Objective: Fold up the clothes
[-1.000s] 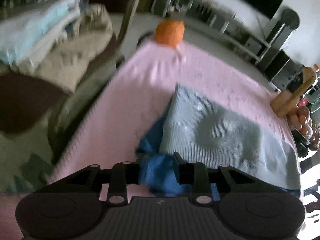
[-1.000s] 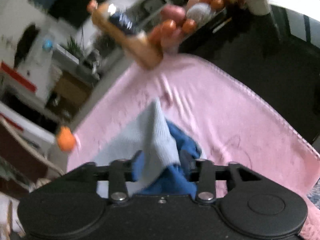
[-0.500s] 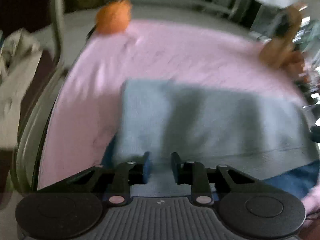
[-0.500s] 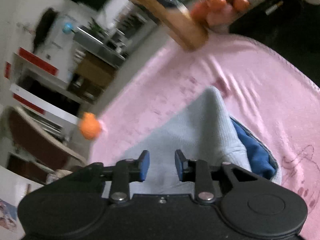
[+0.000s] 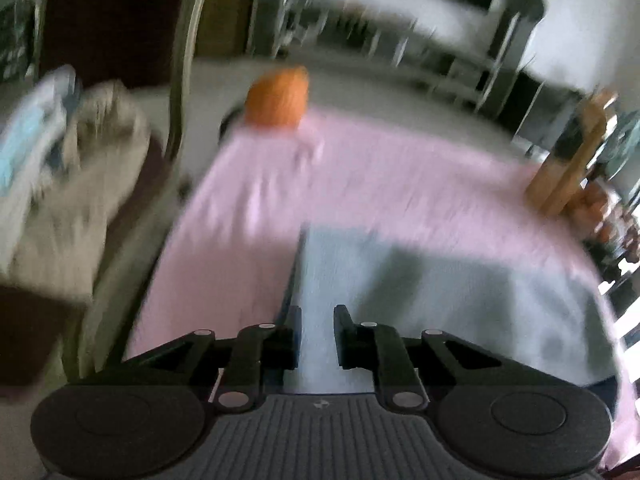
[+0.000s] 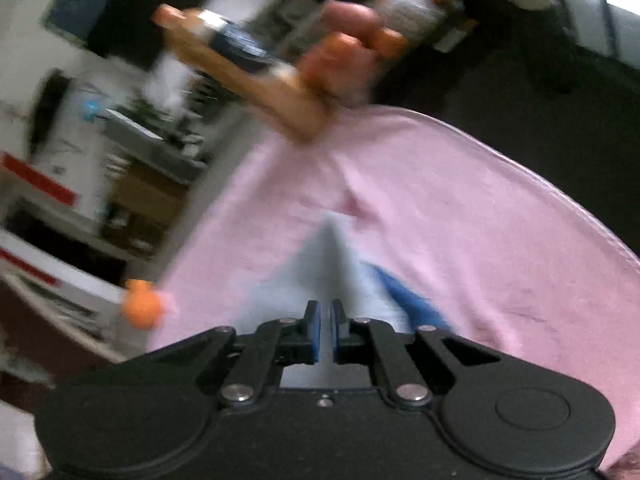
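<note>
1. Two black two-finger grippers work one pale grey knitted garment (image 5: 440,292), which lies across the lower centre and lower right of the left wrist view on a pink towelling table cover (image 5: 360,168).
2. At the bottom centre of the left view, the left gripper (image 5: 316,332) stands parted, with grey knit showing in the gap between its fingers; they do not appear to press the cloth, so it reads as released.
3. At the bottom centre of the right view, the right gripper (image 6: 325,328) is clenched on a raised ridge of the pale grey knitted garment (image 6: 328,264), its blue pads nearly meeting on the fabric.
4. A blue layer (image 6: 404,300) shows from under the grey knit, just right of the right gripper; whether it is a lining or a separate piece cannot be told.
5. Judged from this, the step in hand is carrying a pinched edge over to form a fold. To do it well, the right gripper should keep its pinch firm and travel low and straight, so that the edges land square.
6. The left gripper would do best by closing on the matching corner before any pull, or the knit may skew.
7. An orange round object (image 5: 276,98) sits at the cover's far edge, upper centre, well clear of the work.
</note>
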{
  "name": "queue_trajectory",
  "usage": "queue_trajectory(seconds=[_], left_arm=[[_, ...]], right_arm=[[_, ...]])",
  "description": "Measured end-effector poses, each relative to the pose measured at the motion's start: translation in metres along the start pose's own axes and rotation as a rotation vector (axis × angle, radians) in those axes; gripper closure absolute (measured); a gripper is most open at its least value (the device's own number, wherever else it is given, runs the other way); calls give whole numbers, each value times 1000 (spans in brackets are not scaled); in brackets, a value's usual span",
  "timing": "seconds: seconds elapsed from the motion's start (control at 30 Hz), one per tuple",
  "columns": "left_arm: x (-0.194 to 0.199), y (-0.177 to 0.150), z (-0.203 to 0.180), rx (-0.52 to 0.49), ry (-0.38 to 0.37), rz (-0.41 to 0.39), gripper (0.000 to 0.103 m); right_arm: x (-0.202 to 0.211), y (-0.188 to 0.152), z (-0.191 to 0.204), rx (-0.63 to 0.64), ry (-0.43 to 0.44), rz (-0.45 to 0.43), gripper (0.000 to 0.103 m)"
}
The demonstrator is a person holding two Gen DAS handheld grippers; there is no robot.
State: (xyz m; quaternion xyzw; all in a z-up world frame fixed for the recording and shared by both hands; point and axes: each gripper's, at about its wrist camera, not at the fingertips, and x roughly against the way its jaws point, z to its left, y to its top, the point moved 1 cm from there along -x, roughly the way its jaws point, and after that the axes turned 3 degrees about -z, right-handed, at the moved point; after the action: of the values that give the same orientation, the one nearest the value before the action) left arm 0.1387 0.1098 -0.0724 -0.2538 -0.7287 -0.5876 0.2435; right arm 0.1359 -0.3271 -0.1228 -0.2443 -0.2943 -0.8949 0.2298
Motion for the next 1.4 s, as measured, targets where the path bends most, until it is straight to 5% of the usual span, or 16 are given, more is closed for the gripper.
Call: queue_trajectory(seconds=[0.13,0.3,0.4,0.47,0.53,0.67,0.8,0.9,0.97,1.03,1.13,1.27,1.33,1.4], left_arm=[[11,35,-19,-25,-78,-76,78],[-38,53,-46,-154,-44,-45,78],[-80,34,-44,-183,-17,26,80],[-90,25,-42,-161,-43,66,88],[-94,21,-44,-153,-89,98,84],[-95,27,-64,-225,-139,16,84],[-128,19,-78,-198,-214,92,85],[-149,9,-65,-149,-152,126,82],[-157,8,-53,-107,-114,143,91],[-157,12,-34,-59,-75,150,90],[-149,21,-10,23,-28,138,90],[-135,33,16,131,22,116,91],[-123,40,17,144,46,77,91],[-109,47,11,117,54,15,90]], right_arm=[[4,21,50,93,88,-15,94],[-26,30,100,242,162,-14,87],[-62,21,93,229,198,4,87],[-89,14,67,134,140,43,87],[-109,12,46,8,96,99,87],[-123,12,44,-32,102,125,87],[-153,-15,53,-62,264,269,87],[-172,-29,56,67,203,320,87],[-179,-27,35,16,141,334,103],[-179,-21,10,-93,142,348,103],[-153,2,-15,-141,16,197,103],[-109,24,-50,-314,-27,-17,102],[-92,30,-53,-299,-112,-95,92],[-84,31,-57,-351,-65,-119,92]])
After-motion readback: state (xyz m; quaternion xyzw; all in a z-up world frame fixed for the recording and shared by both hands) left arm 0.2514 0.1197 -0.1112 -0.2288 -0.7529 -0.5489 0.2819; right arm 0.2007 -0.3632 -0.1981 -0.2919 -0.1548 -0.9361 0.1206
